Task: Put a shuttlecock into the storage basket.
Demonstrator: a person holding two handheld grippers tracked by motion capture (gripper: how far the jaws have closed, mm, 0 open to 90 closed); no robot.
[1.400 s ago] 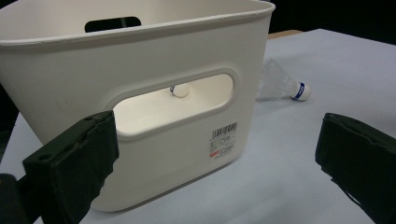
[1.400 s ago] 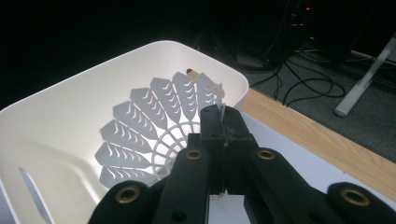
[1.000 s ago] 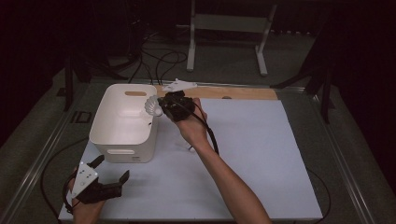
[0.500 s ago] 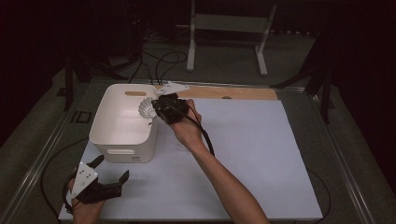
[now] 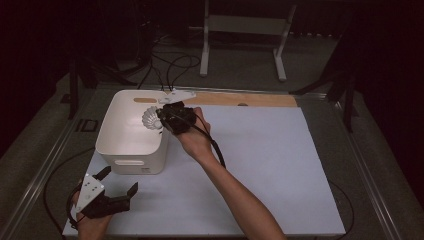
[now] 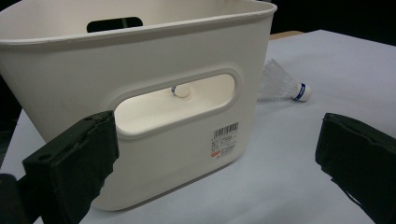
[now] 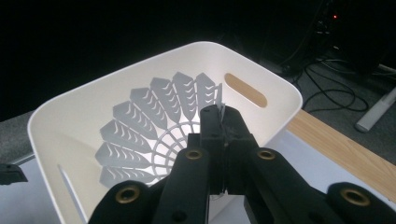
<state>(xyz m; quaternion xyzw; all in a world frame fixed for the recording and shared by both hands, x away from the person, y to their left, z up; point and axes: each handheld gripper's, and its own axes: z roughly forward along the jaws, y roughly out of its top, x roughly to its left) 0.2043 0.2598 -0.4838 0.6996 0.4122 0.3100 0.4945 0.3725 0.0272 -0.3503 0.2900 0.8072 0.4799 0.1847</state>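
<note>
A white bin (image 5: 125, 145) stands at the table's left. My right gripper (image 5: 161, 119) hovers at the bin's right rim, shut on the skirt edge of a white shuttlecock (image 5: 150, 119). In the right gripper view the fanned shuttlecock (image 7: 149, 126) hangs over the bin (image 7: 275, 88), pinched at my right gripper (image 7: 221, 122). My left gripper (image 5: 119, 181) rests open near the table's front left corner, facing the bin (image 6: 154, 65). Through the handle slot a second shuttlecock's cork (image 6: 180, 91) shows inside. A third shuttlecock (image 6: 282, 85) lies on the table beside the bin. My left gripper (image 6: 215, 158) holds nothing.
White sheet (image 5: 270, 160) covers the table right of the bin. A wooden strip (image 5: 245, 99) runs along the back edge. Beyond it stand a metal frame (image 5: 245, 25) and floor cables (image 5: 172, 65).
My right gripper carried the shuttlecock leftward, from beside the bin's right rim to over it. The left gripper stayed put.
</note>
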